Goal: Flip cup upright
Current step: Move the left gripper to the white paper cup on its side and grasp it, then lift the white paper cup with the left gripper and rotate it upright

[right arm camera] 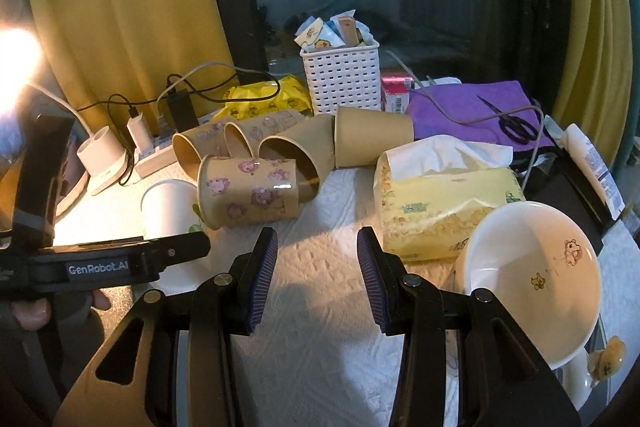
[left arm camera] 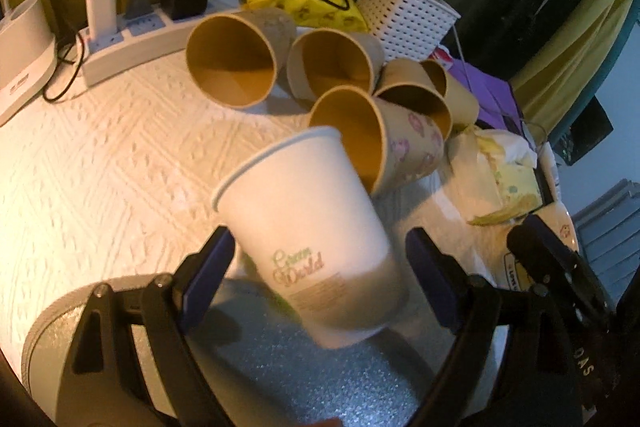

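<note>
A white paper cup with green lettering stands between the fingers of my left gripper, tilted, its mouth up and away from me. The jaws are open, with gaps on both sides of the cup. Its base rests near a grey round pad. In the right wrist view the same white cup shows behind the left gripper's body. My right gripper is open and empty above the white textured cloth. Several brown cups lie on their sides behind; one with pink flowers is nearest.
A white slotted basket, a tissue pack, a white bowl, scissors on purple cloth, a power strip with chargers and a white lamp base crowd the table's back and right.
</note>
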Tool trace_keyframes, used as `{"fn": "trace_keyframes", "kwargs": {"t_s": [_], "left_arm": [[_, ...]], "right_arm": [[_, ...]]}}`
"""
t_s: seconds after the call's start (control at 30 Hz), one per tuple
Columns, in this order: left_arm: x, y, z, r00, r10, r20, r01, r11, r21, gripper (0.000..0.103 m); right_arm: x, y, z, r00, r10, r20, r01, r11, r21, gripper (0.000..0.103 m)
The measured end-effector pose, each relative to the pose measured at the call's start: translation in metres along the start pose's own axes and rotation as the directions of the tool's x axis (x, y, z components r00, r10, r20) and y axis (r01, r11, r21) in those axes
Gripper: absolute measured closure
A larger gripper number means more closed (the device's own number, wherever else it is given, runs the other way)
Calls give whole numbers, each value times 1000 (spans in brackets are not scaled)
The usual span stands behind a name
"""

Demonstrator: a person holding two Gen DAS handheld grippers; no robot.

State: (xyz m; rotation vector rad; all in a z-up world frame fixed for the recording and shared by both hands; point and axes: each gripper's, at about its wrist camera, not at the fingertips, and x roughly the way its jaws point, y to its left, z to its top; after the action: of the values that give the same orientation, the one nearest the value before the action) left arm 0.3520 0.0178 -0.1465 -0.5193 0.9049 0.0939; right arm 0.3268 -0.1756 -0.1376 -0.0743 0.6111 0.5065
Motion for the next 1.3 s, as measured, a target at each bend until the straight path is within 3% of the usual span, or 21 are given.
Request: {"fn": "trace_keyframes", "kwargs": {"t_s": [0.07, 0.13, 0.2, 0.5, 1.3], "left_arm": [[3, 3, 0, 1000, -14, -16, 14, 1000, -5, 16], [7, 5, 1, 999, -33, -32, 33, 999, -15, 32], [11, 6, 1, 998, -47, -46, 46, 999, -20, 40], [-1, 12, -4, 997, -61, -35, 62, 998, 14, 41], [-103, 27, -49, 987, -102, 127, 72, 973, 217, 41]], "right_arm": [[0, 1, -1, 1000, -1, -3, 1, 1000, 0, 59], [0, 1, -1, 1000, -2, -3, 2, 1000, 2, 59], [-1, 2, -1, 1000, -2, -3, 2, 1000, -1, 59], [-7, 18, 0, 1000, -9, -7, 9, 1000, -15, 59], [-58, 91, -4, 999, -25, 29, 27, 997, -70, 59]]}}
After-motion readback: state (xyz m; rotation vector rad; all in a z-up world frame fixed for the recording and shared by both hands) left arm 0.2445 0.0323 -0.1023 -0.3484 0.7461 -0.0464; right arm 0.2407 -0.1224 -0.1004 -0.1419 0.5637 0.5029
